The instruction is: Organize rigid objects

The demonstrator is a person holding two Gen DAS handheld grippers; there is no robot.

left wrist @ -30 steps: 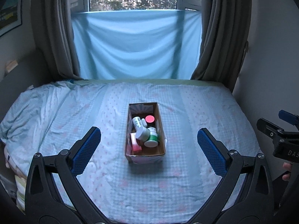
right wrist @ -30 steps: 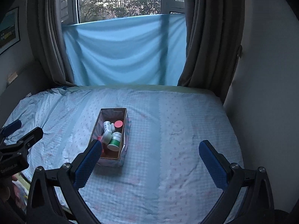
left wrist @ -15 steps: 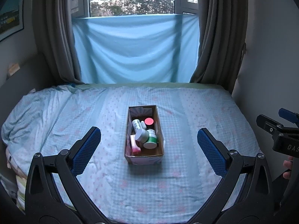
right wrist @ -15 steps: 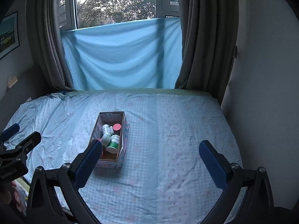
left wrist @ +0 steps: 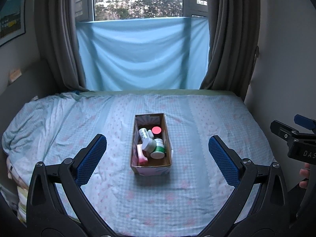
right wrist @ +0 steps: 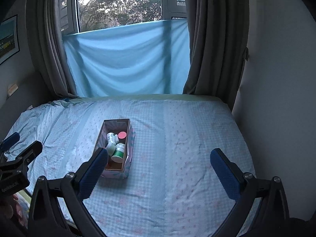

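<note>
- The left gripper (left wrist: 157, 154) holds its jaws spread wide with nothing between them; its blue pads (left wrist: 91, 159) have a fine grid texture.
- The right gripper (right wrist: 159, 169) is equally wide and empty; its left pad covers the near corner of the box (right wrist: 115, 148).
- The cardboard box is long, open-topped and stands mid-bed on the checked sheet (left wrist: 197, 197).
- Inside lie white jars (left wrist: 149, 144), a green-labelled jar (left wrist: 159, 149), a red lid (left wrist: 156, 130) and a pink packet (left wrist: 141, 154), jumbled together; labels are unreadable.
</note>
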